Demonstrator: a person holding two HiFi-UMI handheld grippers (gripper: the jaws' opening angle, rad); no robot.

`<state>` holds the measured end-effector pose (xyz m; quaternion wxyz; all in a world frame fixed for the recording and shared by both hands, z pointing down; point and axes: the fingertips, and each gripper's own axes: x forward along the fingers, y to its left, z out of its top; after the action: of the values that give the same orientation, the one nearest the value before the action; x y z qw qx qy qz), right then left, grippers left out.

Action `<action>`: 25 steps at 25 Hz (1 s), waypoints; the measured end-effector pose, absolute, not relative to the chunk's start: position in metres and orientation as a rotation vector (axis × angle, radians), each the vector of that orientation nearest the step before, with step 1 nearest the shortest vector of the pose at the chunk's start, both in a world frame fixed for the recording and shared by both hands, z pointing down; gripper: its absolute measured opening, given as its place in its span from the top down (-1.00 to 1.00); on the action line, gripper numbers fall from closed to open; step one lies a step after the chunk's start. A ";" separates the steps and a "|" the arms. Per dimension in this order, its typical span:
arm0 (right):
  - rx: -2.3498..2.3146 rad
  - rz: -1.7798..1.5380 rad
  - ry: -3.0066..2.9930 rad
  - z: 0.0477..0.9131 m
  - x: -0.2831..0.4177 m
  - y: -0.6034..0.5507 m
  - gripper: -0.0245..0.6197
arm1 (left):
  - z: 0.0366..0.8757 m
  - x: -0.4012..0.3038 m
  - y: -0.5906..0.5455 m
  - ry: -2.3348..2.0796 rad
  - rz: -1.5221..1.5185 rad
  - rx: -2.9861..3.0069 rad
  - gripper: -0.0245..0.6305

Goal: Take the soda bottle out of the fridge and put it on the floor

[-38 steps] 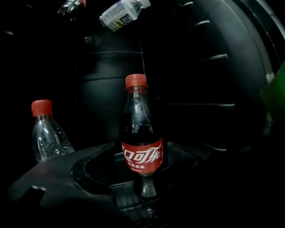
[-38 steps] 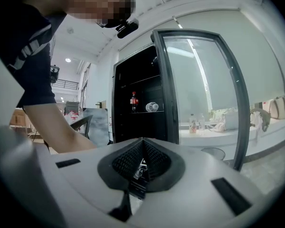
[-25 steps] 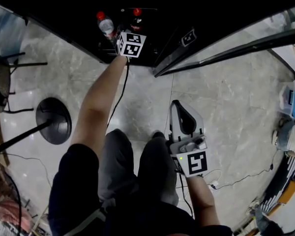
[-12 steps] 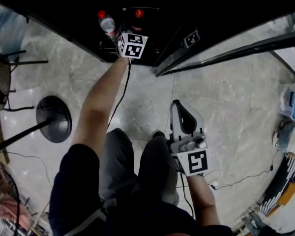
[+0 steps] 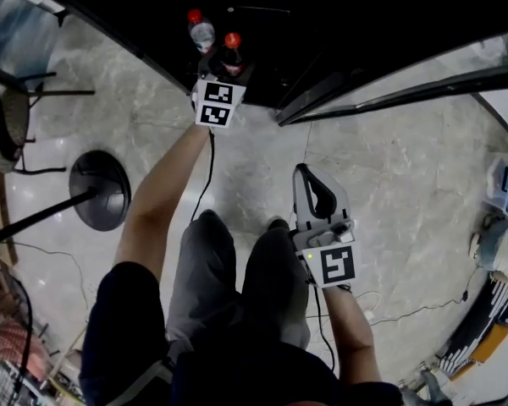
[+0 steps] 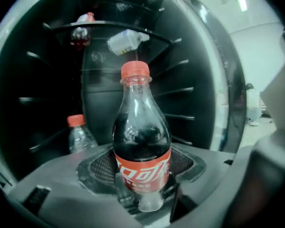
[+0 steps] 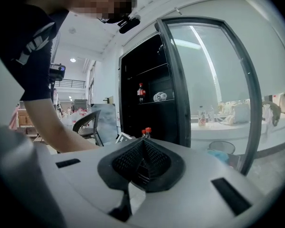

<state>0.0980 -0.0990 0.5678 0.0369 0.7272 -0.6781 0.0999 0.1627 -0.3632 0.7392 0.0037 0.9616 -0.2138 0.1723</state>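
The soda bottle (image 6: pixel 142 148), dark cola with a red cap and red label, stands upright between the jaws of my left gripper (image 6: pixel 143 177), which is shut on its lower body. From the head view, the soda bottle (image 5: pixel 231 53) sits at the front edge of the black fridge (image 5: pixel 339 15), just ahead of my left gripper (image 5: pixel 223 73). My right gripper (image 5: pixel 314 194) hangs over the floor by the person's knees. In the right gripper view, the right gripper (image 7: pixel 142 146) is shut with nothing in it.
A clear water bottle (image 6: pixel 80 136) with a red cap stands left of the soda. Higher shelves hold two more bottles (image 6: pixel 126 41). The glass fridge door (image 5: pixel 406 74) stands open to the right. A round black stand base (image 5: pixel 100 191) and a chair (image 5: pixel 4 117) are at left.
My left gripper has drawn back toward the person with the soda bottle held in it, away from the water bottle. The right gripper has hardly moved.
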 end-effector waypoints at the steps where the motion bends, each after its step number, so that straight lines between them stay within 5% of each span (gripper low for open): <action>1: 2.222 0.303 -2.101 0.568 0.095 -0.101 0.87 | 0.738 0.153 -0.359 -0.661 0.543 3.015 -0.07; 25: 2.004 0.270 -2.205 0.689 0.067 -0.117 0.87 | 0.873 0.020 -0.305 -0.681 0.631 2.948 -0.07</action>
<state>0.0673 -0.1165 0.6888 0.0749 0.6678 -0.7351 0.0898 0.0204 -0.3052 0.8728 0.0254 0.9535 -0.2201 0.2041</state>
